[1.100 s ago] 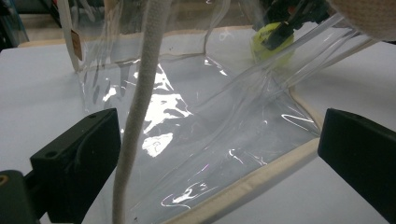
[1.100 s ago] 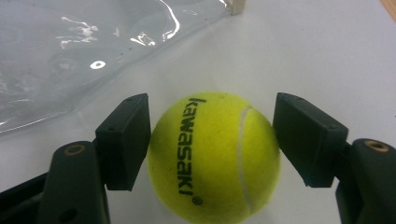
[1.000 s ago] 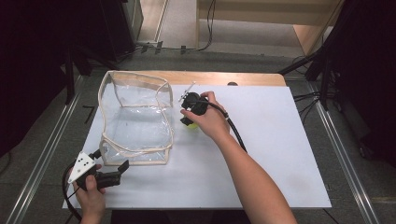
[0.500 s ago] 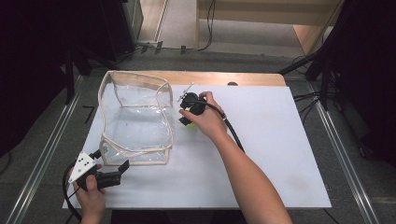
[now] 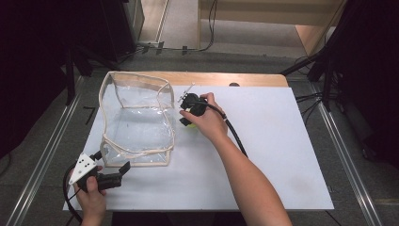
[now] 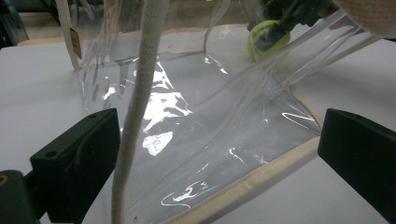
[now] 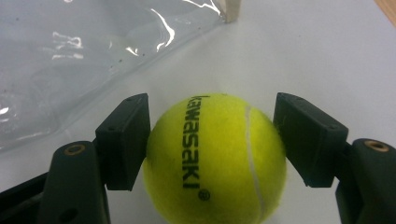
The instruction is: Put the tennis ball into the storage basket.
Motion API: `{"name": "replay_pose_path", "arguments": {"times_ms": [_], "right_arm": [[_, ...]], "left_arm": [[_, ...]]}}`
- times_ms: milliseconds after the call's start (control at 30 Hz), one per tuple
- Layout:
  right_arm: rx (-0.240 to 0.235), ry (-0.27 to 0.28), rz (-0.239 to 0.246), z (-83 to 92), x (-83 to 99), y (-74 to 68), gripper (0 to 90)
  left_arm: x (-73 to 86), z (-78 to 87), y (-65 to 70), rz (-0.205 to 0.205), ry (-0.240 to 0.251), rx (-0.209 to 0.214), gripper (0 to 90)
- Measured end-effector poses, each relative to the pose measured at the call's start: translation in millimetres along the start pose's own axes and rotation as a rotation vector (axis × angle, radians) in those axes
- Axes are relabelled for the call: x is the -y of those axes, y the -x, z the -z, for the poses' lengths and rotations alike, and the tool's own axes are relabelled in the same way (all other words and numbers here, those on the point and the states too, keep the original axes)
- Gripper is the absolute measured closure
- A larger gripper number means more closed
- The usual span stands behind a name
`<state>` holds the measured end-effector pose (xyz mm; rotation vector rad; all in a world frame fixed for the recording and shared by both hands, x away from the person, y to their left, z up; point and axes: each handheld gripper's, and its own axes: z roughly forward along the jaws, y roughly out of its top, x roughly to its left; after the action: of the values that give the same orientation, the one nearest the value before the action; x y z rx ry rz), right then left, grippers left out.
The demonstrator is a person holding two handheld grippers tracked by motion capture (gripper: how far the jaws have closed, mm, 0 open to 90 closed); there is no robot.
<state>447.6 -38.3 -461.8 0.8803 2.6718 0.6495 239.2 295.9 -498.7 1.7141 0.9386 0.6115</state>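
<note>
A yellow tennis ball (image 7: 215, 158) printed "kawasaki" rests on the white table sheet just right of a clear plastic bag (image 5: 136, 122) with cream trim. My right gripper (image 7: 212, 135) has both pads against the ball's sides; its jaws have just been closing, with the ball between them. From above, the right hand covers most of that gripper (image 5: 188, 110), and a sliver of the ball (image 5: 190, 126) peeks out beneath it. My left gripper (image 5: 112, 162) stands open at the bag's near left corner. Its camera looks through the bag (image 6: 196, 121) at the ball (image 6: 267, 39).
The white sheet (image 5: 282, 155) covers most of the table, with a strip of bare wood (image 5: 244, 79) along the far edge. Metal rails run down both sides. A black cable (image 5: 235, 136) trails from the right gripper along the forearm.
</note>
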Motion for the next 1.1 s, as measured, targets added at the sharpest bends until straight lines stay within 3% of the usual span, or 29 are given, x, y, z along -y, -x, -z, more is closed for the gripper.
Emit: {"name": "replay_pose_path", "arguments": {"times_ms": [67,433,567,1100], "right_arm": [[0.001,0.003,0.026,1.0,1.0,0.9,27.5],[-0.037,0.008,0.039,19.9,15.7,-1.1,31.1],[-0.042,0.023,0.068,26.2,17.7,-1.6,34.7],[-0.087,0.032,-0.017,10.9,15.1,4.9,29.3]], "left_arm": [[0.1,-0.4,0.2,0.002,0.001,-0.001,0.0],[0.1,-0.9,1.0,-0.003,-0.006,-0.007,0.0],[0.2,-1.7,1.3,-0.003,-0.005,-0.005,0.0],[0.0,-1.7,1.3,-0.005,-0.012,-0.004,0.0]]}}
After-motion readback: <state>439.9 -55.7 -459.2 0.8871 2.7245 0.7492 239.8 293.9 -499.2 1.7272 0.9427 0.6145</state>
